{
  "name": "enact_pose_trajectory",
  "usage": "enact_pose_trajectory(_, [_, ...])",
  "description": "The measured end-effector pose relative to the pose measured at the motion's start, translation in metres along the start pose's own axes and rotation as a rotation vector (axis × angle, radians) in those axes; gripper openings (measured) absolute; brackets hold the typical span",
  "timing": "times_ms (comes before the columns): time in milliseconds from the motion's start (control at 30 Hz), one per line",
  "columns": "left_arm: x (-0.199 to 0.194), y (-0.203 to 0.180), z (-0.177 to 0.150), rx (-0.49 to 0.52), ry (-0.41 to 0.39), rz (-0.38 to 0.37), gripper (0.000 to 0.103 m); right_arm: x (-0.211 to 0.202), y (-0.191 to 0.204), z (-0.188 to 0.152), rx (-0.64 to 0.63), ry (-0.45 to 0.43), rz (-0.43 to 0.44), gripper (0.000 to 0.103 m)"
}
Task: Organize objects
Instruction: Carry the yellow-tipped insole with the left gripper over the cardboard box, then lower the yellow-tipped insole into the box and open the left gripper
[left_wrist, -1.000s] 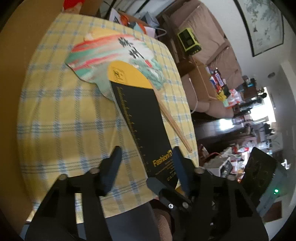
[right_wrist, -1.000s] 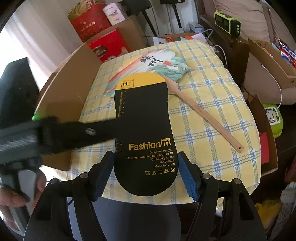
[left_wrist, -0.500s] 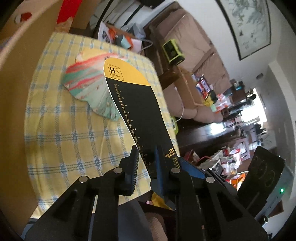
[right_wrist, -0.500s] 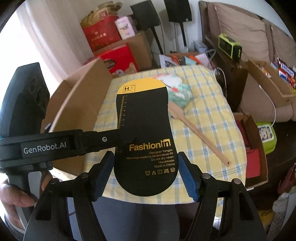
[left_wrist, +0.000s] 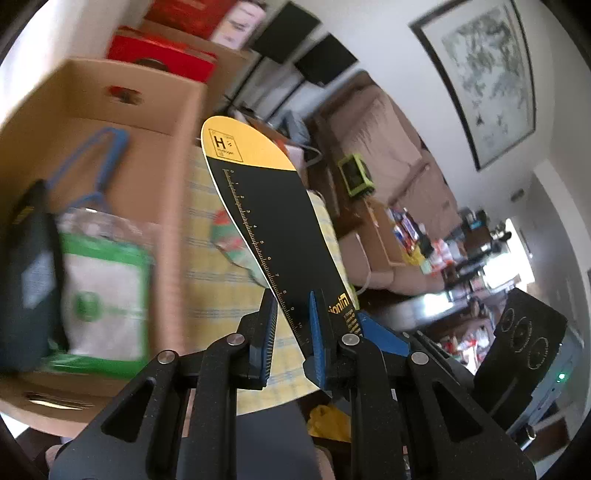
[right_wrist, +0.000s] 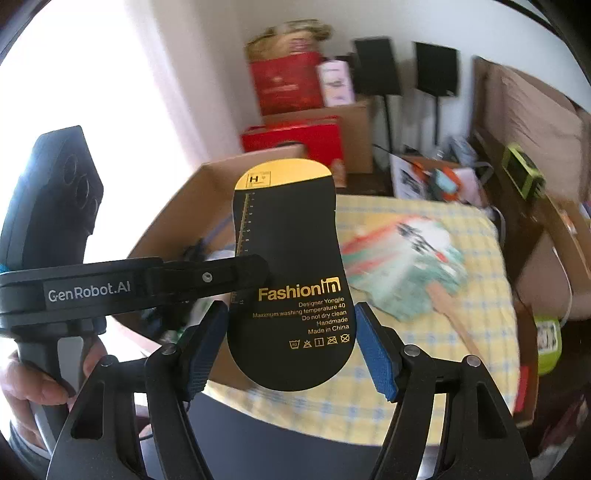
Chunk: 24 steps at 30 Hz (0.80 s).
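Black-and-yellow insole edge clamped in left gripper jaws, heel between right gripper jaws, apart

Each gripper has black triangulated finger links, silver pivot screws and blue ribbed pads. The left gripper bears white "GenRobot.AI" lettering and apparently three round recesses.

Left gripper was clamped nearly shut, low centre of its own view. Right gripper sat wide at bottom centre, pads not pressing. A hand gripped the handle, lower left.
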<state>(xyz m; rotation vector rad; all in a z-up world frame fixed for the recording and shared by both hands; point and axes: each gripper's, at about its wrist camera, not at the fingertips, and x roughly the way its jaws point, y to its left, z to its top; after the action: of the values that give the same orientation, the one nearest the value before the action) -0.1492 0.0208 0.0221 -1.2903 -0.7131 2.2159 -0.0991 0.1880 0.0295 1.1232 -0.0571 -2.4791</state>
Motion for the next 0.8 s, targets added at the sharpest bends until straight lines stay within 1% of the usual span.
enact_pose_trajectory(167, [-0.037, 0.050, 0.010, -0.064, -0.044, 0.033, 0.015, 0.028, 0.048, 0.012, -0.074, 0.030, 0.057, 0.071])
enact_pose_trajectory(333, [-0.060, 0.095, 0.013, -0.116, -0.069, 0.090, 0.015, 0.062, 0.088, 0.015, -0.134, 0.073, 0.096, 0.071])
enact_pose_trajectory(500, [-0.070, 0.128, 0.006, -0.147, -0.076, 0.138, 0.015, 0.094, 0.109, 0.012, -0.158, 0.131, 0.128, 0.071])
enact_pose_trajectory(533, [-0.071, 0.132, 0.003, -0.153, -0.073, 0.146, 0.016, 0.102, 0.111, 0.010, -0.161, 0.152, 0.128, 0.064])
enact_pose_trajectory(567, [-0.071, 0.140, -0.001, -0.162, -0.073, 0.170, 0.019, 0.108, 0.112, 0.009, -0.166, 0.173, 0.122, 0.052])
enact_pose_trajectory(600, [-0.072, 0.144, -0.001, -0.169, -0.073, 0.178, 0.019, 0.116, 0.113, 0.007, -0.174, 0.205, 0.120, 0.048])
enact_pose_trajectory(667, [-0.075, 0.153, -0.006, -0.188, -0.077, 0.166, 0.019, 0.132, 0.112, 0.001, -0.187, 0.258, 0.095, 0.047])
enact_pose_trajectory(733, [-0.078, 0.159, -0.008, -0.191, -0.081, 0.170, 0.019, 0.132, 0.118, -0.004, -0.236, 0.243, 0.051, 0.044])
enact_pose_trajectory(800, [-0.081, 0.162, -0.009, -0.185, -0.080, 0.185, 0.019, 0.134, 0.120, -0.005, -0.248, 0.253, 0.038, 0.044])
